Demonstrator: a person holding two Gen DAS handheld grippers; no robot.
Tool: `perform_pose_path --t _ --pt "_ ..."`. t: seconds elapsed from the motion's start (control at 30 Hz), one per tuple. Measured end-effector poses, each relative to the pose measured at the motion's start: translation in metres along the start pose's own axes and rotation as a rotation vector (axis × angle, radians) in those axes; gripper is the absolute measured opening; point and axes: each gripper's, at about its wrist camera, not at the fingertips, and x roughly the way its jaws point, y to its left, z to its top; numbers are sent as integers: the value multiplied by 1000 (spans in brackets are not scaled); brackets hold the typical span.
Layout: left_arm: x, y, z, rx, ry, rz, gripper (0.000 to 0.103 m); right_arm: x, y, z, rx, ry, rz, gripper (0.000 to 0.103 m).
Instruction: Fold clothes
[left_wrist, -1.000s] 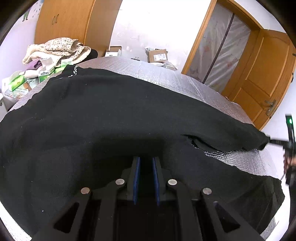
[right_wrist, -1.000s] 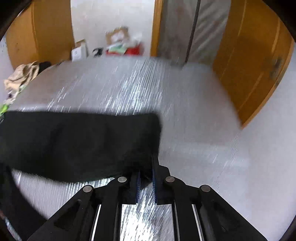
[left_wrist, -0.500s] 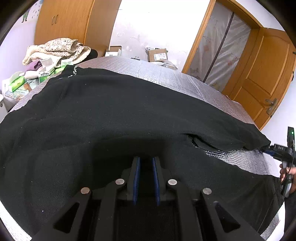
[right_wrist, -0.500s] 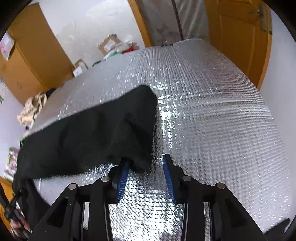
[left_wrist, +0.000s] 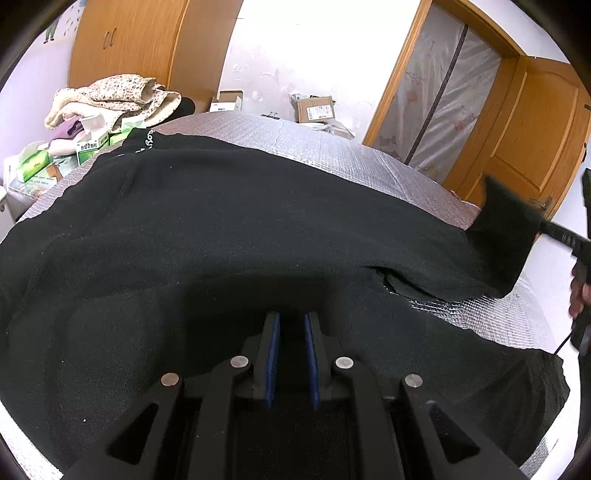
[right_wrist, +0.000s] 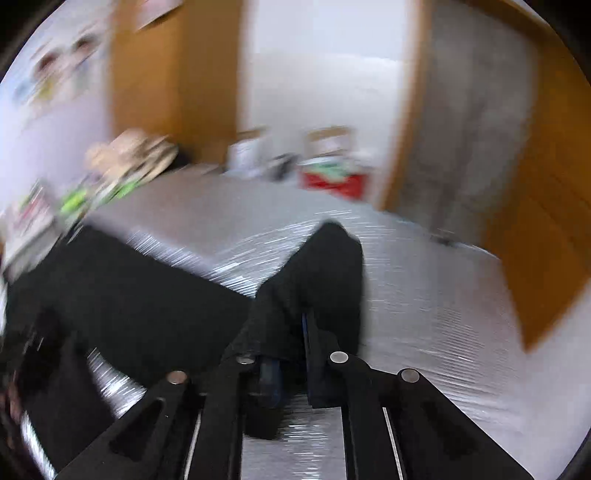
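A black garment (left_wrist: 258, 221) lies spread over a silver quilted mat (left_wrist: 332, 155). At its near edge my left gripper (left_wrist: 291, 332) is shut, with black fabric between the blue pads. The garment's sleeve end (left_wrist: 506, 240) stands lifted off the mat at the far right. My right gripper (right_wrist: 291, 332) holds this sleeve (right_wrist: 325, 273); its jaws are closing on the cloth, which drapes up and over the fingers. The right wrist view is blurred by motion. A hand (left_wrist: 578, 291) on the right gripper's handle shows at the right edge.
A heap of beige blankets (left_wrist: 110, 96) and green tissue packs (left_wrist: 88, 147) sit beyond the mat's left end. Cardboard boxes (left_wrist: 314, 109) stand by the far wall. A wooden door (left_wrist: 528, 140) and a plastic-covered doorway are at the right.
The right gripper opened beside the sleeve end, closed on it again and raised it off the mat, rolling as it went. The left gripper and the garment's body stayed still.
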Motion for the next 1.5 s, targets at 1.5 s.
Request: perform_pose_path --t 1.5 --pt "0 19 -1 -66 -3 -86 14 -47 -31 -78 276 186 166 43"
